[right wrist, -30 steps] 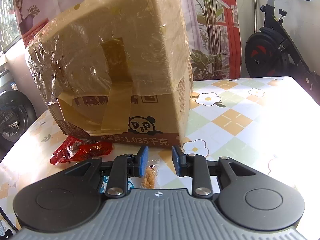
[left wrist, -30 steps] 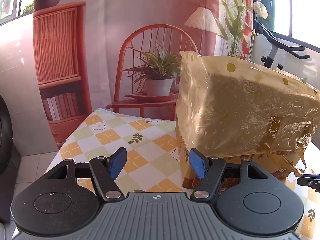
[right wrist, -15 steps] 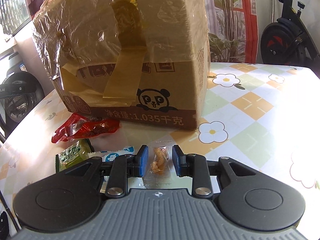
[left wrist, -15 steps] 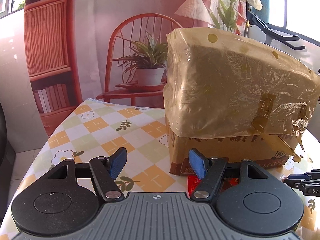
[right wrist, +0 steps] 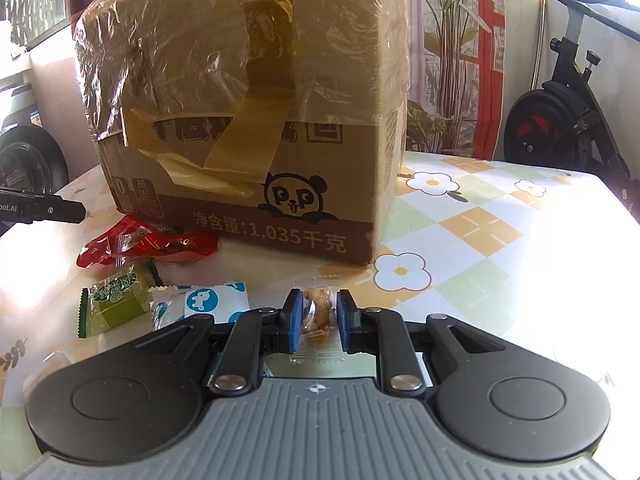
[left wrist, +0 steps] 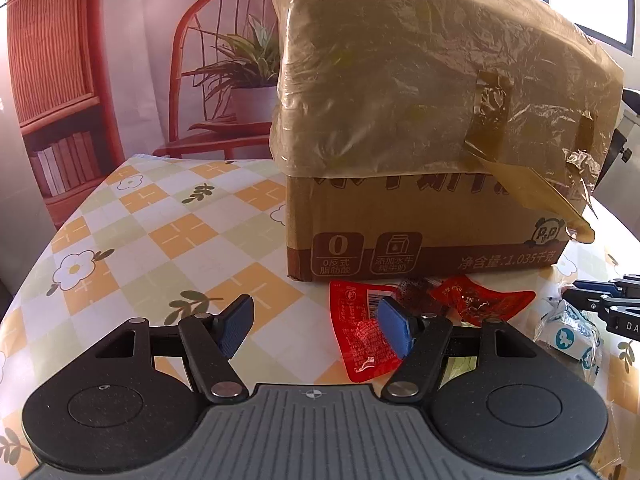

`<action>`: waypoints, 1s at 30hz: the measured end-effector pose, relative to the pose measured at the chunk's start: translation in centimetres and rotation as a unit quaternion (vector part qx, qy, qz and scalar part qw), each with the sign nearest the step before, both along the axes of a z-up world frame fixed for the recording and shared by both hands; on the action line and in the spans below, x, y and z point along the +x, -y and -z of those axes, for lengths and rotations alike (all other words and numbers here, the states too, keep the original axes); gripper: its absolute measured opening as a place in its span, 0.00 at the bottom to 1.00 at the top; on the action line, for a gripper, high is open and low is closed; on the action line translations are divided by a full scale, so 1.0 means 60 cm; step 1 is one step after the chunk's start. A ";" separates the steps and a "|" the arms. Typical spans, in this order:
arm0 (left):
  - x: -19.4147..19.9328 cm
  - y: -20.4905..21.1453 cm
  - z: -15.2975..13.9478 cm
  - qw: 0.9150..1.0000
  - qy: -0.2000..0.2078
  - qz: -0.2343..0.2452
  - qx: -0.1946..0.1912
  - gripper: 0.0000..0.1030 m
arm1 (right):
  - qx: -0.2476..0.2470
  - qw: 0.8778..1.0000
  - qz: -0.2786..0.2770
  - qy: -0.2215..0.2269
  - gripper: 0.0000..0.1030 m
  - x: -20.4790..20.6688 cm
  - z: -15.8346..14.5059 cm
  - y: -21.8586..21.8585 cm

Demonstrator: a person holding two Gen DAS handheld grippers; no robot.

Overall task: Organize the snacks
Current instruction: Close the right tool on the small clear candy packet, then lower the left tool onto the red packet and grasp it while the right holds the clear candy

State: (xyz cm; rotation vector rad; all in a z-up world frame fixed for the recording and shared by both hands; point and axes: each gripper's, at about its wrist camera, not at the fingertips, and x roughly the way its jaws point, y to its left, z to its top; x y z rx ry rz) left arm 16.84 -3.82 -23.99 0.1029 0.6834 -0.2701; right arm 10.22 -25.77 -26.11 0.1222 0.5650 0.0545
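Observation:
A cardboard box [left wrist: 424,128] wrapped in plastic film stands on the table; it also shows in the right wrist view [right wrist: 256,120]. Snacks lie in front of it: red packets [left wrist: 360,328] [right wrist: 148,246], a green packet [right wrist: 116,304], a white-and-blue packet [right wrist: 212,300] [left wrist: 572,336]. My left gripper [left wrist: 316,328] is open, low over the table, its right finger over a red packet. My right gripper [right wrist: 318,316] has its jaws around a clear packet of brown nuts [right wrist: 316,312], nearly shut on it.
The table [left wrist: 168,236] has a checked floral cloth. An exercise bike [right wrist: 568,112] stands beyond the table's far right edge. A printed backdrop with a red chair [left wrist: 216,80] hangs behind. My right gripper's tip shows in the left wrist view [left wrist: 608,304].
Both grippers have lowered and pulled back from the box, bringing the snacks into view. The clear nut packet now sits between the right jaws. The left gripper stays open.

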 end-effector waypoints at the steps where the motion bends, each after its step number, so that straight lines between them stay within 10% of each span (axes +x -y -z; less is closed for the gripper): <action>1: 0.001 0.003 0.003 1.000 -0.003 0.002 0.001 0.69 | -0.001 1.000 0.001 0.003 0.19 -0.002 -0.001 0.000; 11: 0.017 0.040 0.022 1.000 -0.023 0.006 -0.012 0.68 | 0.012 1.000 0.008 0.014 0.19 -0.008 -0.002 0.008; 13: 0.017 0.039 0.029 0.999 -0.030 -0.005 -0.018 0.53 | 0.013 1.000 0.007 0.015 0.19 -0.010 -0.002 0.008; 30: -0.006 -0.013 0.053 0.996 -0.014 -0.054 -0.076 0.54 | 0.018 1.000 -0.001 0.000 0.19 0.000 -0.001 0.010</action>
